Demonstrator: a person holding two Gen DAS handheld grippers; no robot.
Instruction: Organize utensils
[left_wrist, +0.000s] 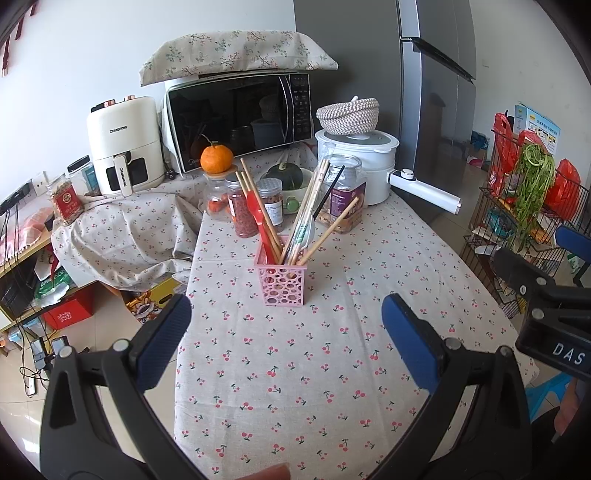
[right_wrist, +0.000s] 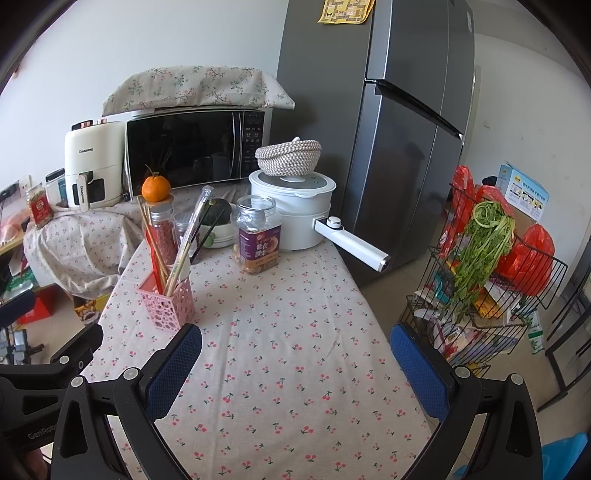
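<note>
Left gripper (left_wrist: 286, 332) and right gripper (right_wrist: 295, 354), both with blue pads spread wide and holding nothing, hover over the cherry-print tablecloth (left_wrist: 295, 387). Pink perforated holder (left_wrist: 281, 280), upright at 12 o'clock of the left gripper and 10 o'clock of the right, contains wooden chopsticks (left_wrist: 258, 210), a red utensil (left_wrist: 260, 229) and a black chopstick (left_wrist: 328, 192). Jars (left_wrist: 341, 199) stand just behind it.

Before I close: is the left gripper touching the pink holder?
Apart. The left wrist view shows cherry-print cloth between the open left gripper and the pink holder.
</note>
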